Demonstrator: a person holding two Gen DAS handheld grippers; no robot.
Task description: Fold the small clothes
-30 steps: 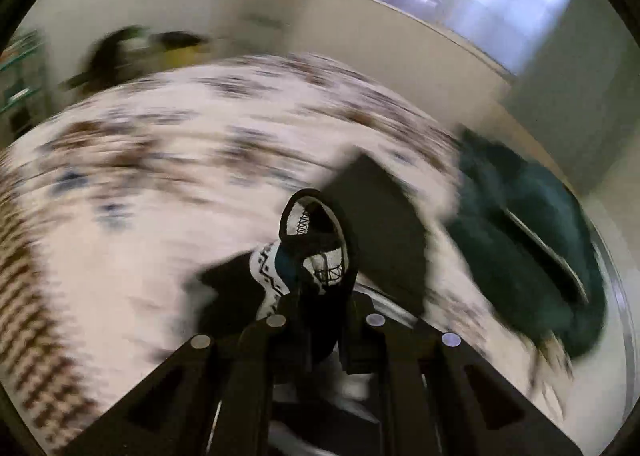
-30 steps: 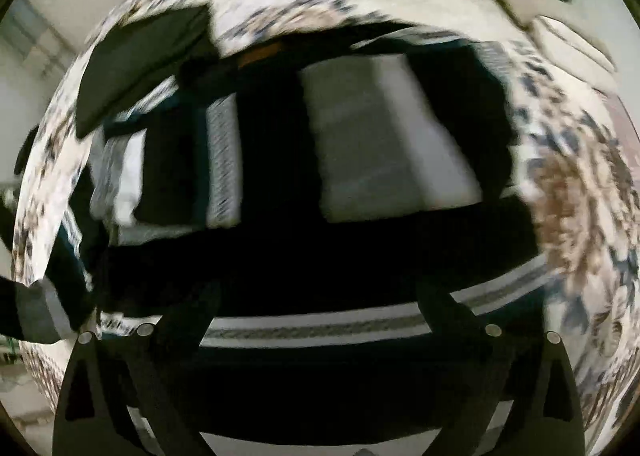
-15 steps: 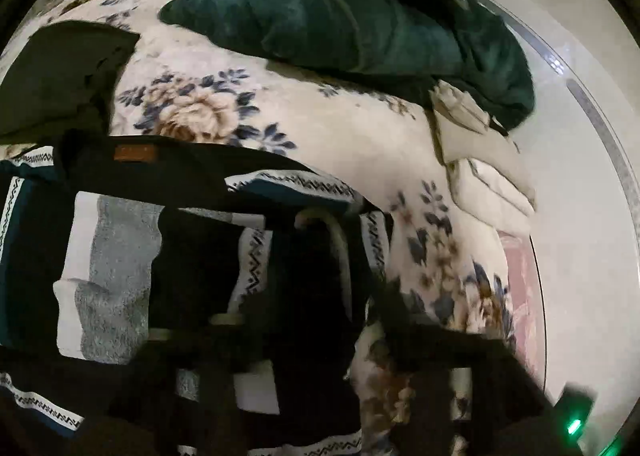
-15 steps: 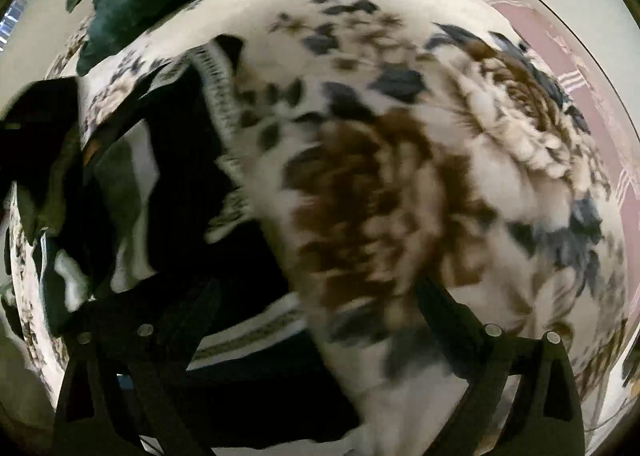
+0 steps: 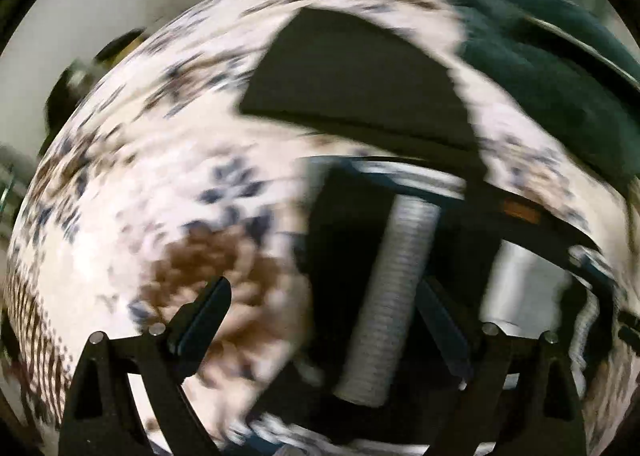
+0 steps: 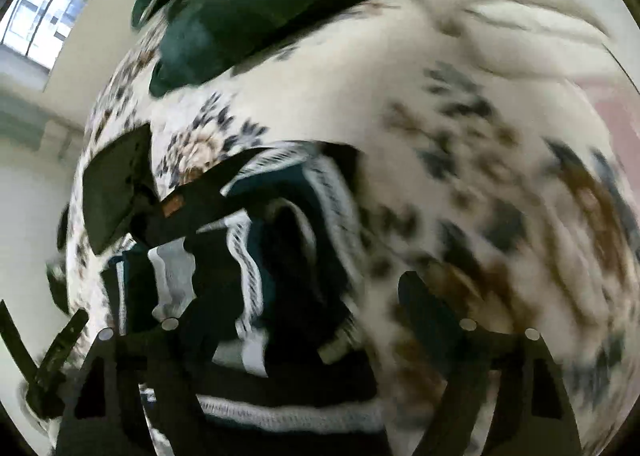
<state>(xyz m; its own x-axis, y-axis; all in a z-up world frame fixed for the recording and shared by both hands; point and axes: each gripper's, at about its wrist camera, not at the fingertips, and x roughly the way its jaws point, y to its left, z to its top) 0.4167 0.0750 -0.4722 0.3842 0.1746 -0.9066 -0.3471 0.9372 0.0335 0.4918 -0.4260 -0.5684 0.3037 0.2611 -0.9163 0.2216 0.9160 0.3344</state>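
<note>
Window [image 6: 38, 22] shows only from the right wrist view.

Black-white striped sweater [image 6: 248, 256], floral bedspread [image 6: 460, 104]

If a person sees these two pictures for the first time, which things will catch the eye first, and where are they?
First comes the striped dark sweater with white patterned bands, lying crumpled on the flowered bedspread at lower left of the right wrist view. Behind it a dark green blanket is heaped at the far end of the bed, and a flat dark folded cloth lies just beyond the sweater in the left wrist view.
</note>
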